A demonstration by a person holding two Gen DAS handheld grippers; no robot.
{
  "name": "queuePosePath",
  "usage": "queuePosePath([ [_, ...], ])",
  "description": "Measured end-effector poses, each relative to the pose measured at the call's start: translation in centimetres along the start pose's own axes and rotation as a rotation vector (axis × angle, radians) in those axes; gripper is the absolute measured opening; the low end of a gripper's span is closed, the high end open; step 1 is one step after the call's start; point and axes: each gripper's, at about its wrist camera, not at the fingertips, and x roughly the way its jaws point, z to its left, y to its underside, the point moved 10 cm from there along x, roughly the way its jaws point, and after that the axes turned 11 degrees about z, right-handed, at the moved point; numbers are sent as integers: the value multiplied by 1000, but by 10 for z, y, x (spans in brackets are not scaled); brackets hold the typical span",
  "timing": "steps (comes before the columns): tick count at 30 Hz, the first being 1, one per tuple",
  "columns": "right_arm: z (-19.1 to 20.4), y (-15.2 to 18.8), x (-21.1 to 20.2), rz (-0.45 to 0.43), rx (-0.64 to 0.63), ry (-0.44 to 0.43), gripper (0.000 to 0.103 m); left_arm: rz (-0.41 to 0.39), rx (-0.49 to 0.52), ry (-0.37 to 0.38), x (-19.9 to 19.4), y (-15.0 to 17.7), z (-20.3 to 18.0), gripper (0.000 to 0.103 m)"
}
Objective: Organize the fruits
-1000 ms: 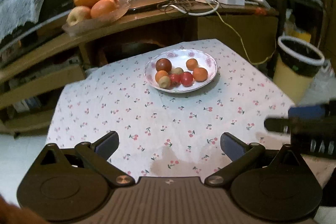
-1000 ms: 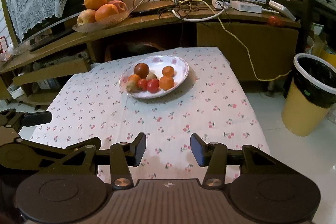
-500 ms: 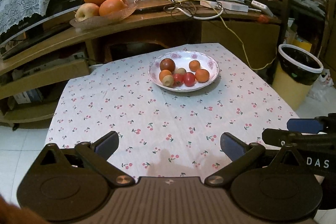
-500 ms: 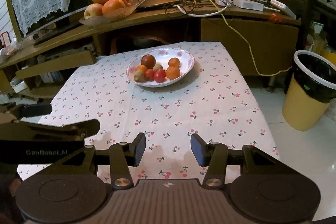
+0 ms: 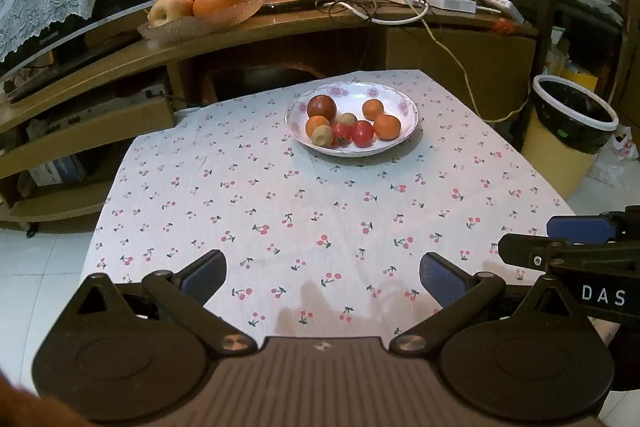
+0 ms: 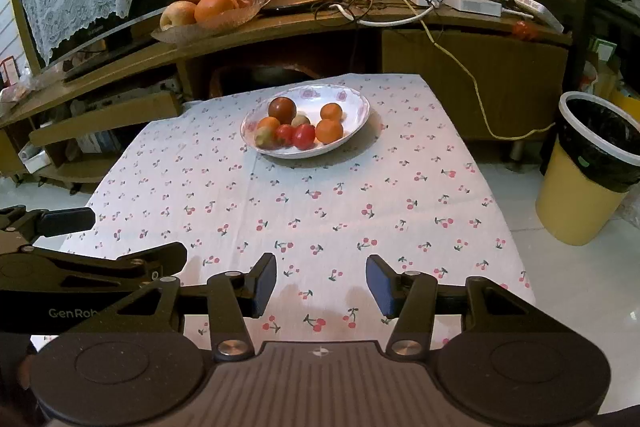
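A white flowered plate (image 5: 406, 107) (image 6: 354, 99) sits at the far end of the cherry-print tablecloth (image 5: 304, 203) (image 6: 320, 199). It holds several small fruits: a dark red one (image 5: 321, 105), orange ones (image 5: 387, 126) (image 6: 329, 131), red tomatoes (image 5: 362, 133) (image 6: 304, 136) and a brownish one (image 5: 322, 134). My left gripper (image 5: 322, 277) is open and empty above the near table edge. My right gripper (image 6: 321, 283) is open and empty beside it, narrower. Each gripper shows at the other view's side.
A glass dish with large oranges and apples (image 5: 192, 1) (image 6: 206, 5) stands on the wooden shelf (image 5: 280, 27) behind the table, next to tangled cables (image 5: 360, 3). A yellow bin with a black liner (image 5: 568, 131) (image 6: 592, 167) stands on the floor at right.
Both grippers have drawn back and risen from the table, so the plate looks farther away. Jaw openings are unchanged.
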Motion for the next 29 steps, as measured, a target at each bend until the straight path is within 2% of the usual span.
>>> queuePosePath([
  [29,0,5,5,13,2,-1,53,5,-9,-29,3,5,3,103],
])
